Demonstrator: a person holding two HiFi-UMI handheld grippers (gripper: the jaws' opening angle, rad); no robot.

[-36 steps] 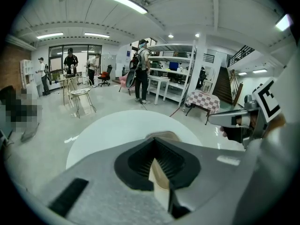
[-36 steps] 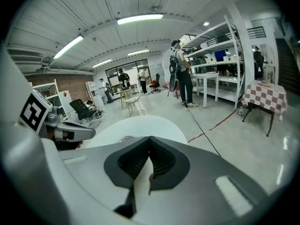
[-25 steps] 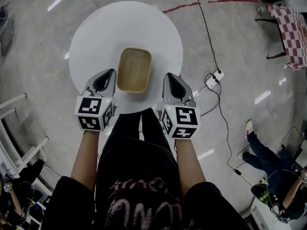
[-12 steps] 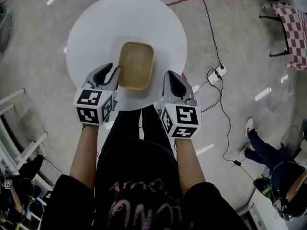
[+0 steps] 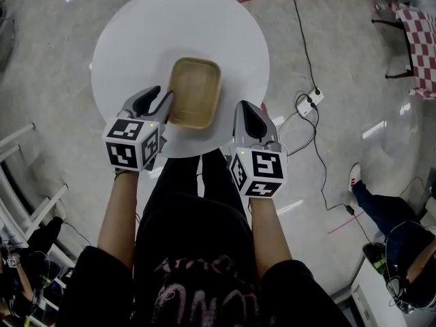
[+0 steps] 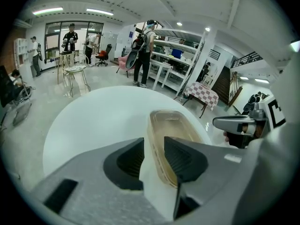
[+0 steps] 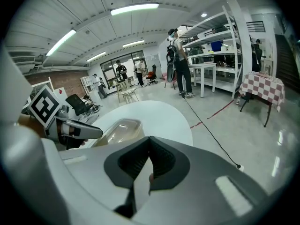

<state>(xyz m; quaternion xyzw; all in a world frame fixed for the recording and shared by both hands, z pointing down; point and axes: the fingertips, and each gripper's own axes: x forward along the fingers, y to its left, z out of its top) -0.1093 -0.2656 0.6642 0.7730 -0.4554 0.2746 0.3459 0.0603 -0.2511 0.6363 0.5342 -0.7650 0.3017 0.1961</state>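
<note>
**Tray rim between the left fingers, right fingers closed**

Tray [image 5: 195,90], tan and rectangular with rounded corners, lies on the round white table [image 5: 177,26], ahead of both grippers and between them. The left gripper [image 5: 158,99] stands with its fingers [image 6: 185,156] spread apart, astride the tray's near left corner. In the left gripper view [image 6: 153,142] the long side wall of the tray [image 6: 176,125] runs straight out from the gap between the fingers. One finger is outside the wall, over the bare table [image 6: 93,121], and the other is over the tray's hollow. A strip of table shows between the outer finger and the wall. Whether the inner finger touches the wall cannot be told.

The right gripper [image 5: 246,106] has its fingers pressed together with nothing between them, as the right gripper view [image 7: 150,139] shows. The tray [image 7: 117,129] lies just to the left of those fingers, a little apart, and the table's edge [image 7: 159,116] curves away ahead of them. Beyond the right fingers, on the floor, a dark cable [image 5: 306,67] leads to a socket strip [image 5: 310,101].
</note>
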